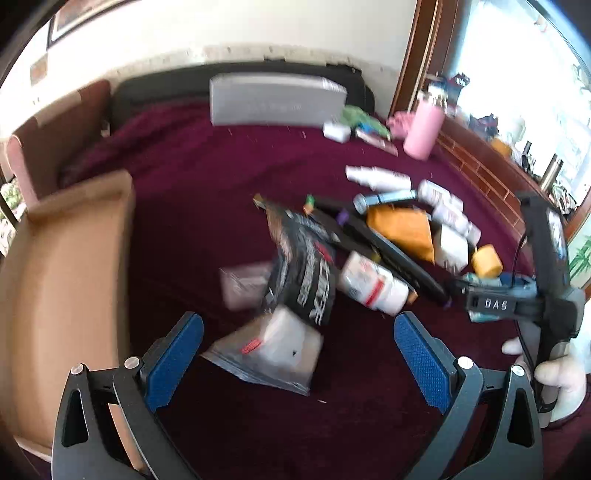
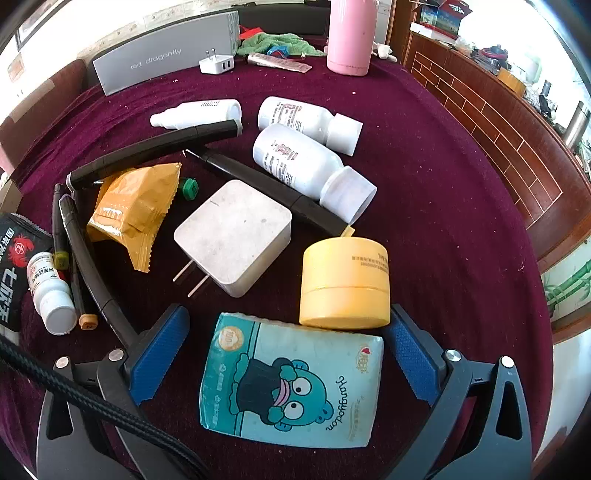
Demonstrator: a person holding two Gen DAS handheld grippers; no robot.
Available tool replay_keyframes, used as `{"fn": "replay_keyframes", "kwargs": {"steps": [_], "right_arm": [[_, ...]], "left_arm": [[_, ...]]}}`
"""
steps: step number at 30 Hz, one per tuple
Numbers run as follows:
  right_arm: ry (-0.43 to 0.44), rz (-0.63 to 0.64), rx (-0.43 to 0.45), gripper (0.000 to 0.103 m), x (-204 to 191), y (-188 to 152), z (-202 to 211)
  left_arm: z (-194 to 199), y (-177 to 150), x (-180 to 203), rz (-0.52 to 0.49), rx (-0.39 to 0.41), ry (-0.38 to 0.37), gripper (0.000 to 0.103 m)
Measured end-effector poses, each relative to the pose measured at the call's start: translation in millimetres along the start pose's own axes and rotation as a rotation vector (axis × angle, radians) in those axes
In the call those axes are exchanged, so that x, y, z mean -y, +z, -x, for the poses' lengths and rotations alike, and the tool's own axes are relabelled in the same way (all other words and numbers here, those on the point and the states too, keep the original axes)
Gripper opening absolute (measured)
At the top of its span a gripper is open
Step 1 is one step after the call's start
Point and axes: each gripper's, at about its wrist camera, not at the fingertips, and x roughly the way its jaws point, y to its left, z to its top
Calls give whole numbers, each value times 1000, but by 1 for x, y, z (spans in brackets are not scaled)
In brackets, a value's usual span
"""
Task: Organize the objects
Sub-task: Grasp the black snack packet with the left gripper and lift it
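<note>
In the right wrist view my right gripper [image 2: 287, 314] is open and points down at a teal tissue pack [image 2: 291, 384]. The pack lies between the blue pads, and neither pad touches it. A yellow jar [image 2: 345, 280] stands just beyond it, beside a white charger [image 2: 232, 236], two white bottles [image 2: 295, 162] and an orange packet [image 2: 129, 214]. The left wrist view is blurred. There my left gripper [image 1: 299, 317] is open over a clear packet [image 1: 273, 350], with a black snack bag [image 1: 303, 266] and a small white bottle [image 1: 369, 284] behind it.
A dark red cloth [image 2: 424, 184] covers the table. A cardboard box [image 1: 66, 277] stands at the left. A grey box [image 2: 166, 55], pink bottle [image 2: 351, 33], small charger [image 2: 218, 64] and green cloth [image 2: 277, 42] line the back. Black pens [image 2: 85, 258] lie left. A gloved hand [image 1: 557, 369] holds the right tool.
</note>
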Motion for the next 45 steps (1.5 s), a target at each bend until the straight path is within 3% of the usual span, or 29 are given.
{"fn": "replay_keyframes", "kwargs": {"steps": [3,5,7,10,11,12,15,19,23,25,39,45], "right_arm": [[-11,-25,2,100,2,-3,2],[-24,-52,50,96,5,-8,16],[-23,-58,172,96,8,-16,47],[-37,-44,464,103,2,-34,108],[-11,-29,536,103,-2,-37,120],[58,1,550,103,-5,-35,122],[162,-22,402,103,-7,-17,104],[194,-22,360,103,-9,-19,89],[210,-12,350,103,-3,-35,85],[221,-21,340,103,-2,-33,82],[266,10,283,103,-16,-26,76],[268,31,267,103,-26,-25,77]], "left_arm": [[8,1,-16,-3,35,56,101],[9,6,-24,4,36,72,101],[6,8,-29,0,31,99,101],[-4,9,-21,-6,7,139,101],[-8,9,-18,-12,-1,136,101],[-11,8,-14,-17,-4,132,101],[-17,7,1,-64,-7,148,101],[-28,7,16,-149,-18,205,92],[-42,12,21,-143,-78,137,53],[-49,13,22,-130,-102,126,45],[-58,15,19,-83,-110,110,44],[-58,12,26,-109,-94,138,44]]}}
